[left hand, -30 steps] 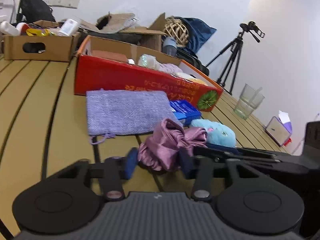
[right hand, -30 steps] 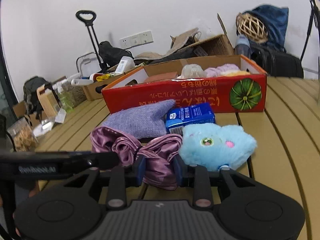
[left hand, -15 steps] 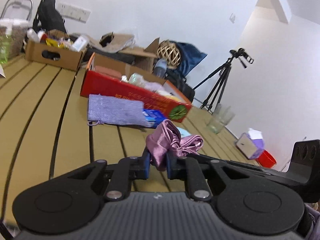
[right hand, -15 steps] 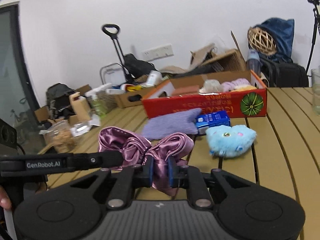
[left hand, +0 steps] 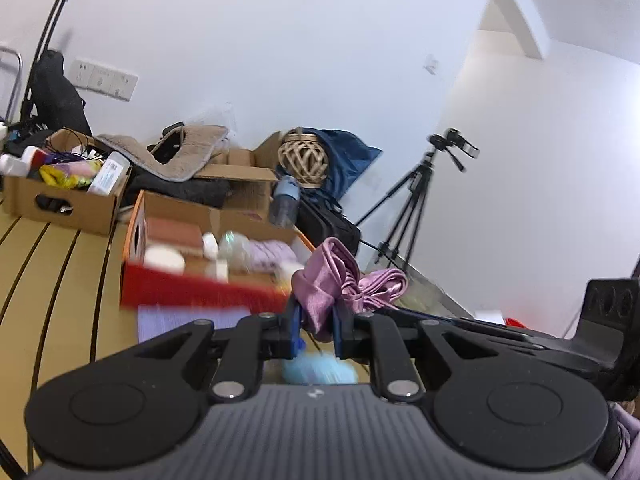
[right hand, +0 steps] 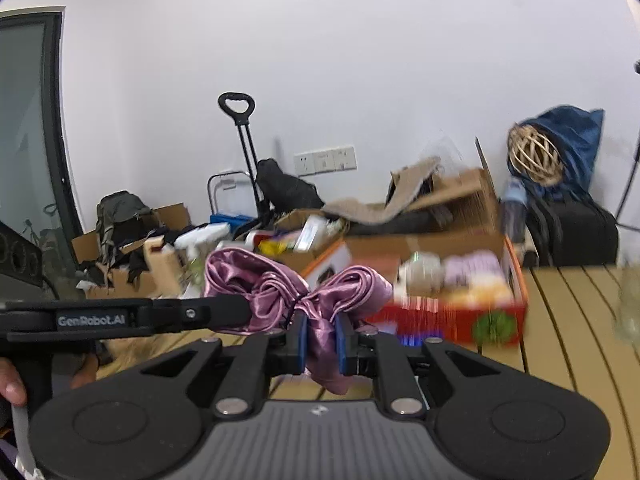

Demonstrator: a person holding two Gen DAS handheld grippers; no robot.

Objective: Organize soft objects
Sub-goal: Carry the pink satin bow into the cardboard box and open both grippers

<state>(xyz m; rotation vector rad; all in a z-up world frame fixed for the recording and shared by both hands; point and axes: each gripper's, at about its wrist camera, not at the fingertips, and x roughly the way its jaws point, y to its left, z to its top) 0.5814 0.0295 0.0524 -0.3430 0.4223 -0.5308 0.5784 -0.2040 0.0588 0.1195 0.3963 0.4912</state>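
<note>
A shiny purple satin bow (left hand: 332, 272) hangs in the air between both grippers. My left gripper (left hand: 316, 328) is shut on one lobe of it, blue pads pressing the cloth. My right gripper (right hand: 322, 338) is shut on the other part of the bow (right hand: 260, 288), near its knot. In the right wrist view one of the left gripper's fingers (right hand: 216, 312) reaches in from the left to the bow. Below lie a pale blue plush (left hand: 320, 372) and a lilac woven pouch (left hand: 180, 320) on the slatted wooden table (left hand: 60, 300).
A red cardboard box (left hand: 192, 292) holding several soft items stands just beyond the bow, also the red box (right hand: 440, 320). Brown boxes of clutter (left hand: 60, 200) line the table's far side. A tripod (left hand: 420, 200) stands on the right. A hand (right hand: 12, 384) grips the left handle.
Both grippers closed on the satin bow and lifted it off the table together. The plush, pouch and red box now sit lower in both views.
</note>
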